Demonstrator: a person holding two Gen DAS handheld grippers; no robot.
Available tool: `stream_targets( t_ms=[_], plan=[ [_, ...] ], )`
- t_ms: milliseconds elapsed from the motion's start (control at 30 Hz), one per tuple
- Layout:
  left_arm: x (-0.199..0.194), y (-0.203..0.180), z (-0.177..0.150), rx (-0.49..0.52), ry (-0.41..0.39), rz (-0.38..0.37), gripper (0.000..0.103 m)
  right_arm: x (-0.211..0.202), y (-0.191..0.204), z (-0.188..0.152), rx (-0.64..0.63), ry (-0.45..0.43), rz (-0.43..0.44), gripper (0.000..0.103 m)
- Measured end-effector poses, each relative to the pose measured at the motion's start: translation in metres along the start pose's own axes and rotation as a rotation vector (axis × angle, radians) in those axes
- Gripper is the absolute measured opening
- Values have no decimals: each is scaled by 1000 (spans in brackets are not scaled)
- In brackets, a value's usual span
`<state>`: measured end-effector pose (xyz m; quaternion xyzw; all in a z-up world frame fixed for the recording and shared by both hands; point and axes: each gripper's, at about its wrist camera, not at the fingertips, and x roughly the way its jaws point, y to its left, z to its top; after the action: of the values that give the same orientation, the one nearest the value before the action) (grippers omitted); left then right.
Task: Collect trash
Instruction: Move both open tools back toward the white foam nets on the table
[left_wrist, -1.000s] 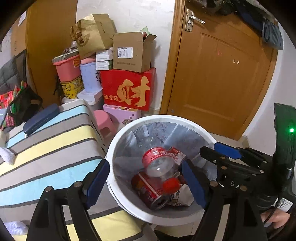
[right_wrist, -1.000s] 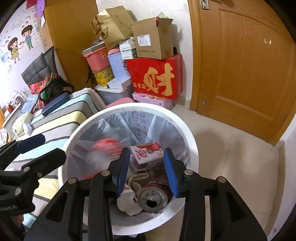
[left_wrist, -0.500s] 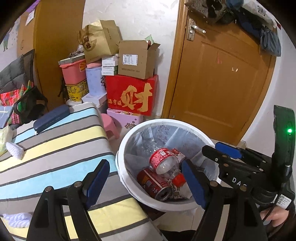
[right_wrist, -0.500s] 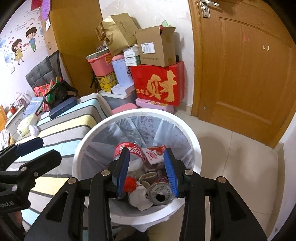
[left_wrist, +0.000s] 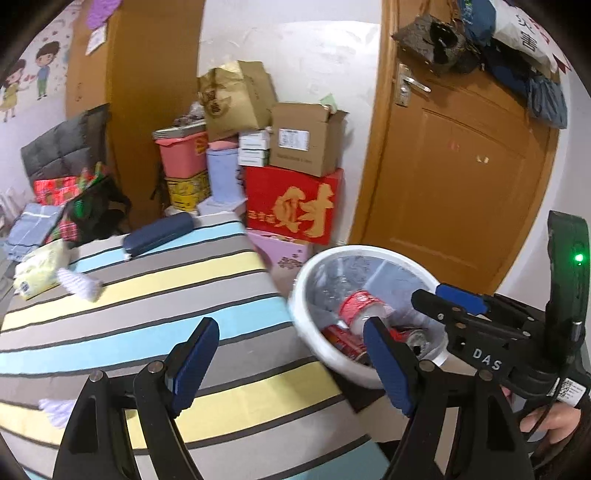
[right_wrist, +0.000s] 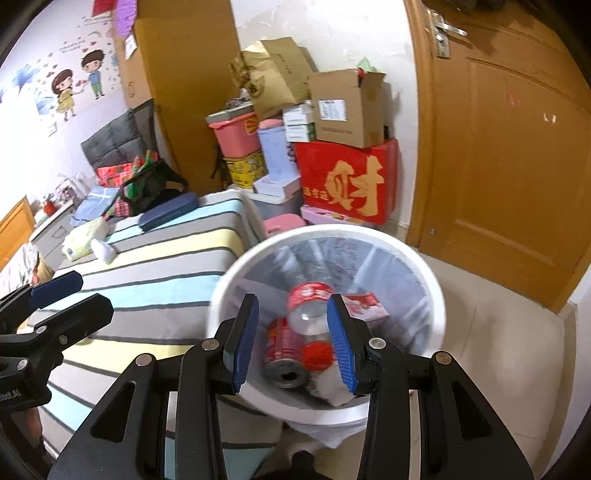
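Both the left gripper and right gripper are held apart, empty, above the round white plastic bin of trash.

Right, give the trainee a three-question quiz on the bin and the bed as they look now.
1. True or false: the left hand-held gripper holds a piece of trash.
2. Which lies in the white bin? A) a red can B) a banana peel C) a shoe
3. Fill in: the crumpled white tissue lies on the ____ bedspread.

Key: 1 false, its jaws are empty, as are those of the right hand-held gripper. 2 A, the red can, beside a plastic bottle. 3 striped.
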<state>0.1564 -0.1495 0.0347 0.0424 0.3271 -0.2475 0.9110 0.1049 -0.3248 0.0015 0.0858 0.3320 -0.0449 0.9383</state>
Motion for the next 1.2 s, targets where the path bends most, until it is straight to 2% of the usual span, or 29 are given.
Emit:
stream_targets(
  t_ms=[100,133,200,567,933,1000,1067,1200],
  plan=[
    [-12,13,-6,-16,-6,19,80,-3,14,-1,-13,-15,29,42],
    [-15,17,-8,-21,-9,27,80,-4,19,-2,-20,-20,38,46],
    [-21,26,-12,-34,-14,33,80,-5,25,-2,-28,-24,49,49],
    [-52,77,-40,-100,-25,98,80,-2,70,-7,-91,-28,124,49],
    [-65,162,-79,-165,43,231,80,14,119,-10,-170,0,194,51],
    [-63,172,-84,-154,57,241,80,17,126,-10,-181,4,206,51],
    [-61,179,-89,-98,72,288,80,23,136,-10,-199,21,217,51],
    [-53,187,-96,-7,104,316,80,31,149,-10,-230,36,228,51]
  ],
)
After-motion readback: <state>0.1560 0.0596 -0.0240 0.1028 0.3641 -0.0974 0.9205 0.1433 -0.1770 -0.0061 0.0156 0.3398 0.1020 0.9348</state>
